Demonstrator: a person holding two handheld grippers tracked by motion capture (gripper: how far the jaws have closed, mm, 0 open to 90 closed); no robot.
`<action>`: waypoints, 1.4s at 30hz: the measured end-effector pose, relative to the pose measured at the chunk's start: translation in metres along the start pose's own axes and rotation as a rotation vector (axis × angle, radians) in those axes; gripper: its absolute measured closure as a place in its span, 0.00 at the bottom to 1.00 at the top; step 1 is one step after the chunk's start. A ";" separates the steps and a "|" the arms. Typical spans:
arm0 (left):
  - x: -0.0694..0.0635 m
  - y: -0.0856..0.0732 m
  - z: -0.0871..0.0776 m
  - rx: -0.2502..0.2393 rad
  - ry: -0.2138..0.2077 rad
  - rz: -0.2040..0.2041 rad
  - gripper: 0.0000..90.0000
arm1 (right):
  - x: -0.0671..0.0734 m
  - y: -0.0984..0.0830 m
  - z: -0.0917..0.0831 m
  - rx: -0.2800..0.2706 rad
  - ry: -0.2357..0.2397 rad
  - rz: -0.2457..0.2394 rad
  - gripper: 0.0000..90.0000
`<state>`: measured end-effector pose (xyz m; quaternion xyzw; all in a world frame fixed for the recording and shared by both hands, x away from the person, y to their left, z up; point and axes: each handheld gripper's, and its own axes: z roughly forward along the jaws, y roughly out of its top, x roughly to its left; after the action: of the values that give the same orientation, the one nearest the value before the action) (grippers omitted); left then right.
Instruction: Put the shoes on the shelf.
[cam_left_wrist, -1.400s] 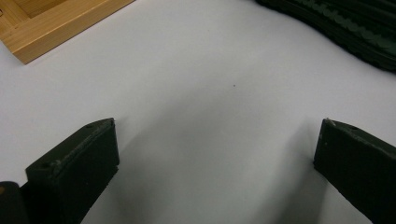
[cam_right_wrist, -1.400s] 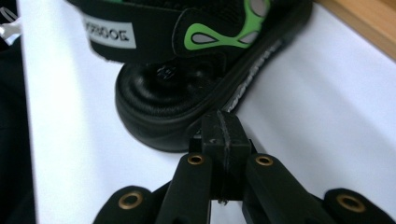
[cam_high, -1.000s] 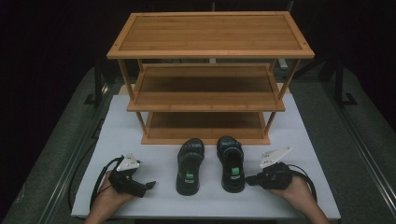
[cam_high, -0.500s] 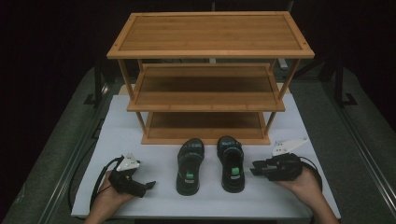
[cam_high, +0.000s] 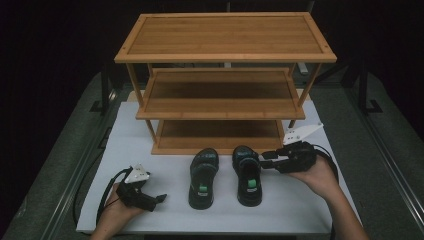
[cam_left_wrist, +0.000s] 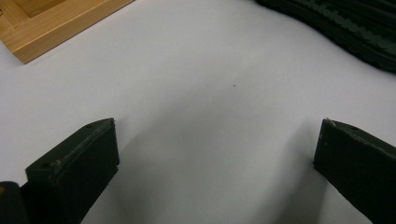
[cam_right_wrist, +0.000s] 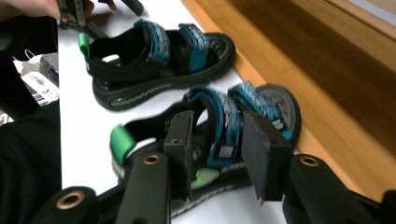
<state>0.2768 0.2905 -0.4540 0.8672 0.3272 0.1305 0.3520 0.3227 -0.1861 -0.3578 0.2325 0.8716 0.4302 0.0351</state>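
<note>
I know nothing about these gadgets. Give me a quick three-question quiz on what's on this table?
1. How many sandals lie on the white mat?
2. True or false: a sandal rests on the wooden rack's middle shelf.
3. Which is nearer the right sandal: A) left gripper, B) right gripper?

Key:
1. Two, side by side before the rack.
2. False; the shelves look bare.
3. B. Its jaws have just been opening, nothing between them.

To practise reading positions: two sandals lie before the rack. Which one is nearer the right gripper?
The sandal on the right, nearer the person's right hand. The right gripper hangs at its toe end, jaws apart, holding nothing; the other sandal lies farther toward the left gripper.
</note>
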 end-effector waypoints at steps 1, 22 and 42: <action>0.000 0.000 0.000 0.000 0.000 0.000 0.00 | -0.002 0.003 0.003 -0.003 0.006 -0.007 0.69; 0.000 0.000 0.000 0.002 -0.001 0.000 0.00 | -0.007 0.015 0.055 0.072 0.056 -0.042 0.74; -0.014 0.046 -0.016 -0.093 -0.126 0.045 0.00 | 0.009 0.035 0.084 0.085 0.164 -0.086 0.73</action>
<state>0.2810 0.2651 -0.4108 0.8635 0.2786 0.0987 0.4086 0.3496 -0.1025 -0.3827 0.1602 0.8981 0.4085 -0.0279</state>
